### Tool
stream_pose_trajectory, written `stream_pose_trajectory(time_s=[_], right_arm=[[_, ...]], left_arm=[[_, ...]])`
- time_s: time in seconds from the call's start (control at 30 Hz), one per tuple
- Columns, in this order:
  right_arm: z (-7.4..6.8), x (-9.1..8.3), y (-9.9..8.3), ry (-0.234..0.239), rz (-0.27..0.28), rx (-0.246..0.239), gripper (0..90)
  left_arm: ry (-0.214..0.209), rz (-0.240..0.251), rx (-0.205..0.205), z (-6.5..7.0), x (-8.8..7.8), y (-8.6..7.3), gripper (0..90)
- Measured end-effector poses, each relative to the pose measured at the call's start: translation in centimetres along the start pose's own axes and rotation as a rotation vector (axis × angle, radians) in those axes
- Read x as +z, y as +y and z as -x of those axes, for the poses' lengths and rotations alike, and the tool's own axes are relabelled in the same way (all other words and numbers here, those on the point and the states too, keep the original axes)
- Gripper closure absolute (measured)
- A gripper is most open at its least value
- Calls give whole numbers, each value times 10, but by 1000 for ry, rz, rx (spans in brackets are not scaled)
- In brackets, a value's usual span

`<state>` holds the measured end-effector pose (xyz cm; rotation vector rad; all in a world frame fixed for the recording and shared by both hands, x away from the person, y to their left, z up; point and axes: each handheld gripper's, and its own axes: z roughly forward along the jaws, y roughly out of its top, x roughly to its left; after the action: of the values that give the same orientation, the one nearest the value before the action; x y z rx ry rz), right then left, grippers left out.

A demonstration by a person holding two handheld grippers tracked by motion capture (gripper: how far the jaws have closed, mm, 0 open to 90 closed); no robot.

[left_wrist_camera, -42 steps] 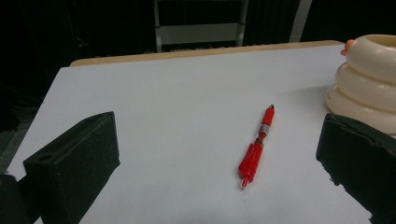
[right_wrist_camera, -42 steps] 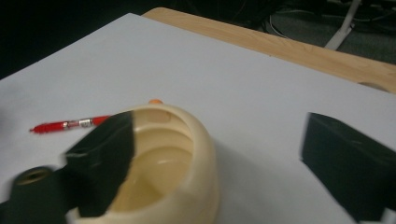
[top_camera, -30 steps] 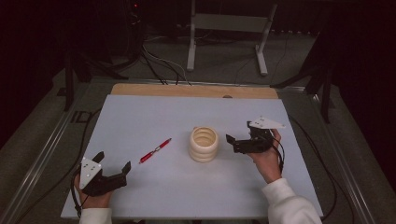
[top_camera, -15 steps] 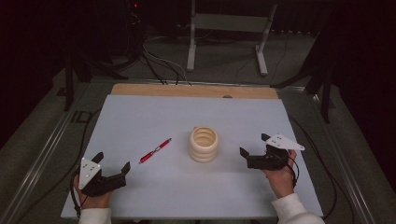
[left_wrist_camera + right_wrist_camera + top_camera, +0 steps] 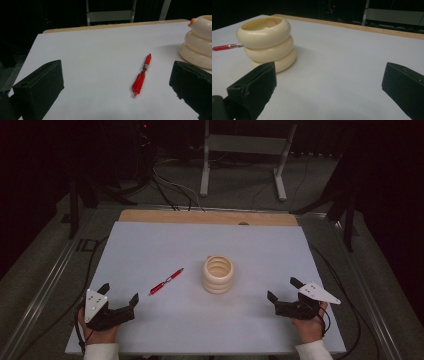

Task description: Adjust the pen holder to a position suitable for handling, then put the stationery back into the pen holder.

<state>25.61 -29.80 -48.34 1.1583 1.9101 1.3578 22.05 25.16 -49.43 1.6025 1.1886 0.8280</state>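
While both grippers are held low over the near edge of the pale grey tabletop (image 5: 165, 245), nothing is gripped by either of them. The left gripper (image 5: 119, 296) is seen at the near left corner in the high view, its two black jaws spread wide apart and empty. A slim red plastic pen with a clear tip (image 5: 166, 281) is found lying flat on the table just ahead of it, apart from the jaws; in the left gripper view the pen (image 5: 141, 75) is framed between the two open jaws, angled away from the camera. The right gripper (image 5: 281, 290) is held near the right corner, its jaws likewise parted with nothing between them. A cream-coloured holder shaped like three stacked rings (image 5: 218, 274) is stood upright at the middle of the table, between the two grippers and well apart from both. In the right gripper view the holder (image 5: 269, 42) is seen beyond the left jaw, with the pen (image 5: 227, 46) lying behind it.
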Motion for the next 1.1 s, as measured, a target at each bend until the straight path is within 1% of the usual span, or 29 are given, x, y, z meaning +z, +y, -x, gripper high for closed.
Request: stream_pose_trajectory(time_s=[0.1, 0.13, 0.23, 0.27, 0.33, 0.4, 0.43, 0.5, 0.6, 0.73, 0.83, 1.1], right_arm=[[2, -3, -3, -5, 11, -3, 0], [3, -5, -4, -6, 19, 1, 0], [4, -7, -6, -8, 30, 15, 0], [5, -8, -7, -10, 32, 19, 0], [6, -9, -8, -12, 35, 26, 0], [5, -9, -9, -18, 33, 11, 0], [5, -9, -9, -21, 30, 4, 0], [5, -9, -9, -24, 24, 0, 0], [5, -9, -10, -25, 24, -4, 0], [6, -9, -10, -32, 16, -13, 0], [6, -9, -10, -32, 11, -13, 0], [3, -7, -11, -28, -7, -20, 0]], left_arm=[[7, -1, 9, 2, 0, 2, 0], [7, -11, 23, 1, 0, 3, 0], [2, -18, 27, 1, 1, 5, 0], [-8, -28, 34, 1, 3, 9, 0], [-20, -27, 42, 2, 5, 12, 0], [-36, -25, 50, 3, 7, 16, 0], [-36, -25, 50, 3, 7, 16, 0], [-50, -30, 62, 5, 10, 21, 0], [-68, -37, 66, 7, 14, 26, 0], [-90, -52, 77, 10, 22, 32, 0], [-111, -68, 96, 13, 29, 35, 0], [-155, -96, 109, 16, 45, 45, 0]])
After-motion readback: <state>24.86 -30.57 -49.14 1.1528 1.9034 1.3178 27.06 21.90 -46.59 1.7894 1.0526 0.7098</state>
